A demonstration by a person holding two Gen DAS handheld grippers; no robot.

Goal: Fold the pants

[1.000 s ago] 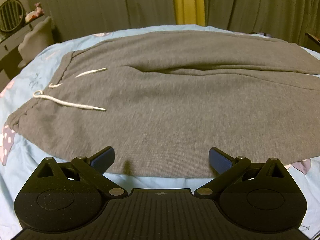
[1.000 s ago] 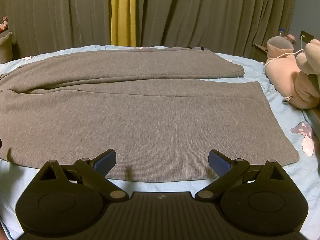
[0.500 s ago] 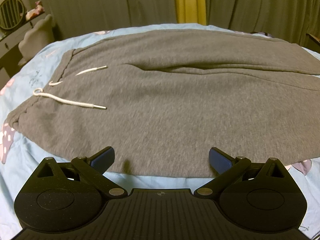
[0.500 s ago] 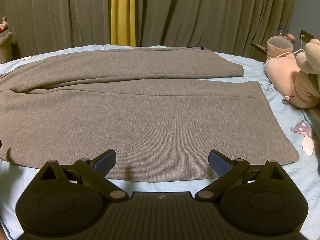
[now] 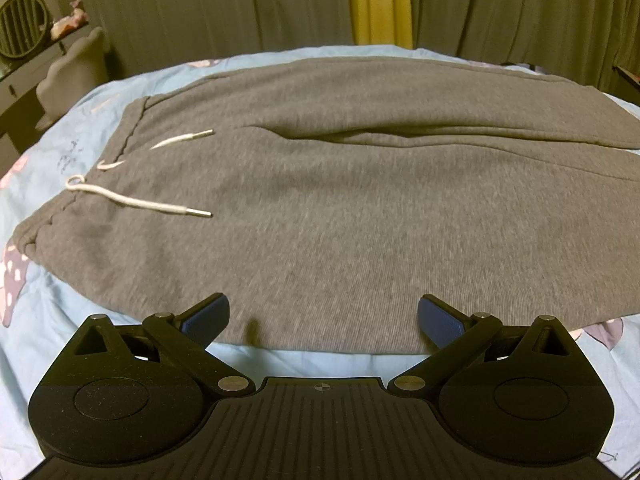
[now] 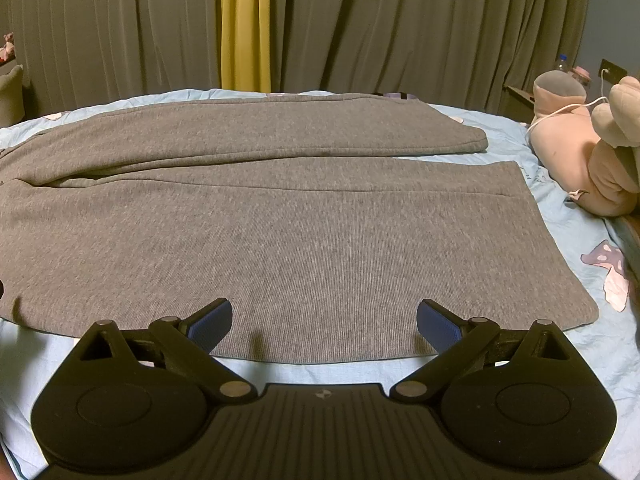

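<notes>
While pants (image 5: pixel 340 208) lie flat on bed (image 5: pixel 80 112), waistband and drawstring (image 5: pixel 136 202) at left, legs reaching right: left gripper (image 5: pixel 323 316) spread, empty, at near edge; right gripper (image 6: pixel 324 318) likewise; contact with cloth perhaps none, view unclear.

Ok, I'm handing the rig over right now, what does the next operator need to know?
Left gripper: open, empty, at the near edge of the pants' waist half.
Right gripper: open, empty, at the near edge of the near leg.
Grey pants lie flat on the blue bedsheet, waistband to the left with the white drawstring loose on top, hems to the right by the plush toy.
Done: pants spread out, no fold visible.
Left: grasp the near edge with both grippers, fold over, then fold lengthwise.
</notes>
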